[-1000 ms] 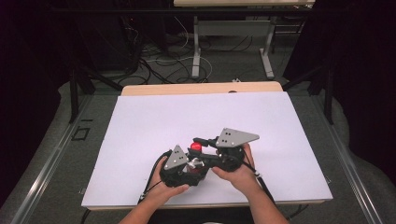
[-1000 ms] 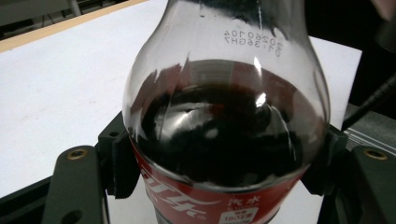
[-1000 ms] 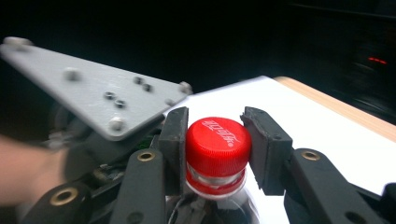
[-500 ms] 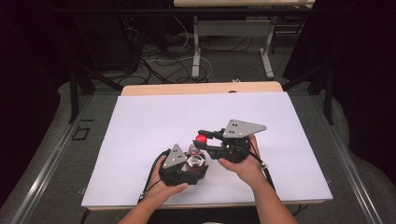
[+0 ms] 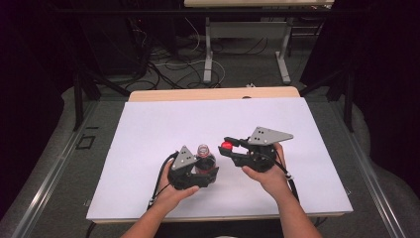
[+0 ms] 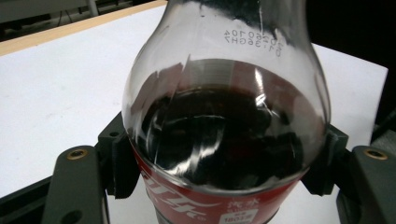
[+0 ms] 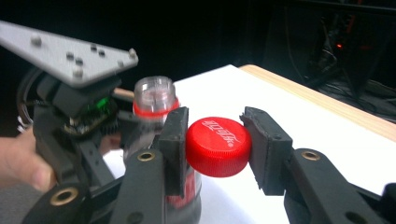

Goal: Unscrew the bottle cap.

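Near edge: the person's forearms cross the near edge of the bench [image 5: 148, 129], and both hands work just inside it, a little right of the middle.
Left gripper [image 5: 194, 174]: jaws clamped on the body of the bottle [image 5: 204, 157] at its red label – in the left gripper view the pads press both sides of the bottle [image 6: 224, 140] just below its shoulder.
Bottle: upright on the white sheet near the bench's near edge; clear plastic, mouth open, the red neck ring showing in the right gripper view [image 7: 155, 105].
Contents: dark liquid fills the bottle up to the shoulder; the neck above it is clear.
Right gripper [image 5: 227, 147]: jaws closed on the red cap [image 5: 227, 146] – the right gripper view shows the cap [image 7: 217, 146] squeezed edge to edge between the two pads, its printed top facing the camera.
Cap position: off the bottle, held above the sheet just to the right of the bottle's mouth, apart from it.
Open room: bare white sheet to the left, to the right and across the whole far half of the bench.
Far edge: a strip of bare wood runs past the sheet along the far edge.
Beyond: dark floor with loose cables [image 5: 178, 59] and the legs of another table [image 5: 208, 49].
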Motion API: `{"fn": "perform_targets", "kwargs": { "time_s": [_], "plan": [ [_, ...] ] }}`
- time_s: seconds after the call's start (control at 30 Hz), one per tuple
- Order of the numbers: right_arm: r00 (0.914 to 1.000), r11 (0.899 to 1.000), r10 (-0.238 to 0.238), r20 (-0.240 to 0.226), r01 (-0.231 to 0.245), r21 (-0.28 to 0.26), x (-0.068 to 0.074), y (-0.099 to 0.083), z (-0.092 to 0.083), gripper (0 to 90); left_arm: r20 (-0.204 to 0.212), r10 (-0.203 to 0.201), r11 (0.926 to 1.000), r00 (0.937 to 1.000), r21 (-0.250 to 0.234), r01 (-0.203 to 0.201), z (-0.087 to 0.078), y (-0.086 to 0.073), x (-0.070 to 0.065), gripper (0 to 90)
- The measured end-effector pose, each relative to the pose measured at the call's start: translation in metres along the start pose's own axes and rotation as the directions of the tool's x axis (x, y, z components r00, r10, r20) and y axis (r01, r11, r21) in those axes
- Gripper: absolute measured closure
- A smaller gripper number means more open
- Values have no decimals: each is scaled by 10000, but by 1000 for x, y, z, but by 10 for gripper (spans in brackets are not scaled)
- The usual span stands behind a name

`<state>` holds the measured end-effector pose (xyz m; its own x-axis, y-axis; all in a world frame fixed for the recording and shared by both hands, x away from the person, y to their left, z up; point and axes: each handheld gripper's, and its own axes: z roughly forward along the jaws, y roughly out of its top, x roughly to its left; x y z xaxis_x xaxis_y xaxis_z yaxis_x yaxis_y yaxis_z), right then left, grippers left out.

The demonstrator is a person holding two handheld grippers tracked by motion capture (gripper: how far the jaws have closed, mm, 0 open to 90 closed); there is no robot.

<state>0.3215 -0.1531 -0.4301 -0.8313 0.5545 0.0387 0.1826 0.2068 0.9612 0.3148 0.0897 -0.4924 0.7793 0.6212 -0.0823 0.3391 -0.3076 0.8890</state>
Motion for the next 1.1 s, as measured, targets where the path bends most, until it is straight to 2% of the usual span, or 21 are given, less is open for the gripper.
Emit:
{"fn": "perform_targets", "kwargs": {
  "time_s": [0.2, 0.3, 0.53, 0.63, 0.83, 1.1],
  "plan": [
    [9995, 9998, 144, 269, -148, 166, -2, -6, -1, 612, -355, -102, 9996, 9993, -263, 93, 11, 17, 12, 297],
    [9992, 9995, 96, 400, -108, 309, -3, -8, -1, 612, -476, -303, 9987, 9984, -428, 283, 18, 27, 20, 297],
    [9962, 9991, 352, 802, -369, 190, -11, -13, -5, 612, -850, -624, 9967, 9944, -580, 576, 39, 46, 38, 298],
    [9951, 9988, 389, 908, -414, 255, -15, -15, -7, 612, -1013, -612, 9966, 9930, -605, 553, 49, 52, 46, 298],
    [9907, 9981, 544, 1243, -574, 206, -22, -20, -8, 612, -1496, -595, 9963, 9870, -700, 495, 72, 59, 61, 298],
    [9859, 9963, 821, 1457, -847, 113, -27, -28, -5, 612, -1612, -403, 9983, 9861, -480, 330, 106, 59, 69, 298]
  ]
}}
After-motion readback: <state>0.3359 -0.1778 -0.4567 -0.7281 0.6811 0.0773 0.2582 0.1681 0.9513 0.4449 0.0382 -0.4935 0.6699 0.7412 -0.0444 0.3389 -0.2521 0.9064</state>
